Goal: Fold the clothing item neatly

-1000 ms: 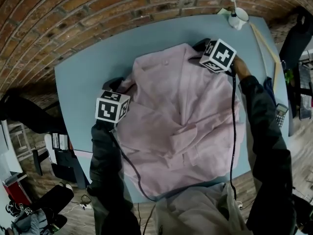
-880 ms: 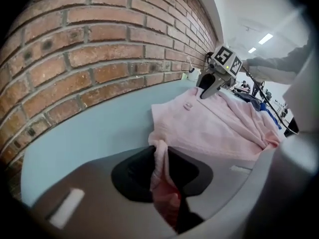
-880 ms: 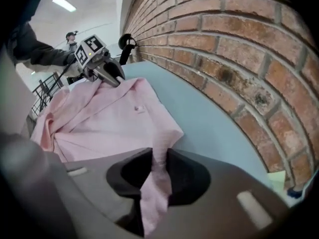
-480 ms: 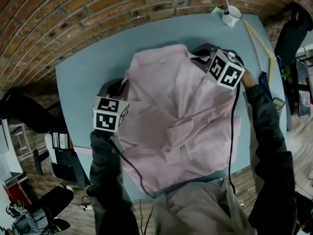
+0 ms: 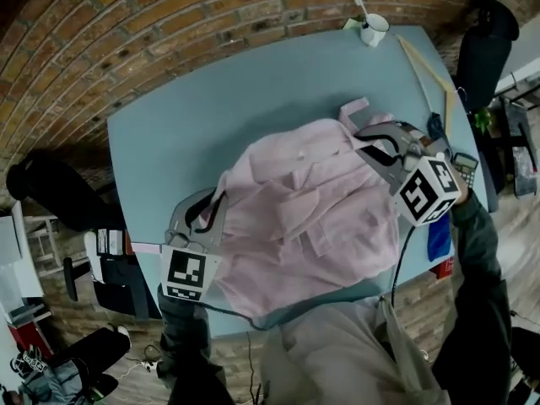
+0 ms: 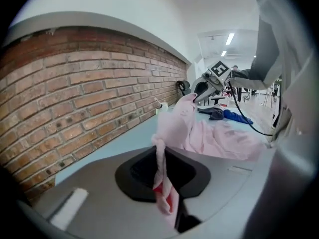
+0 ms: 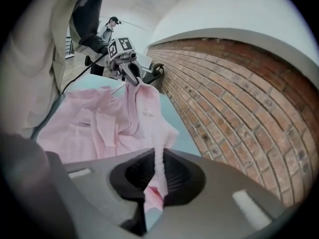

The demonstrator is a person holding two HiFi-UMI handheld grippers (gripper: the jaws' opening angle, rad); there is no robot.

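Note:
A pale pink shirt (image 5: 304, 218) lies bunched on the blue table (image 5: 169, 133), its far edge lifted off the surface. My left gripper (image 5: 218, 188) is shut on the shirt's left shoulder; a pinch of fabric (image 6: 162, 178) sits between its jaws. My right gripper (image 5: 364, 132) is shut on the right shoulder, where a pink fold (image 7: 157, 178) is clamped. Both pairs of jaws have just closed on the cloth. The shirt (image 7: 99, 123) hangs stretched between the two grippers. Each gripper view shows the other: the right gripper (image 6: 209, 83) and the left gripper (image 7: 124, 59).
A white mug (image 5: 371, 30) stands at the table's far right corner. A wooden stick (image 5: 426, 66) lies along the right edge. A calculator (image 5: 464, 167) and a blue cloth (image 5: 439, 239) sit off the right side. A brick wall (image 5: 169, 24) runs behind the table.
Both grippers closed on the shirt's shoulders, then rose and drew back toward the person. The shirt's far edge came up with them and the cloth bunched up.

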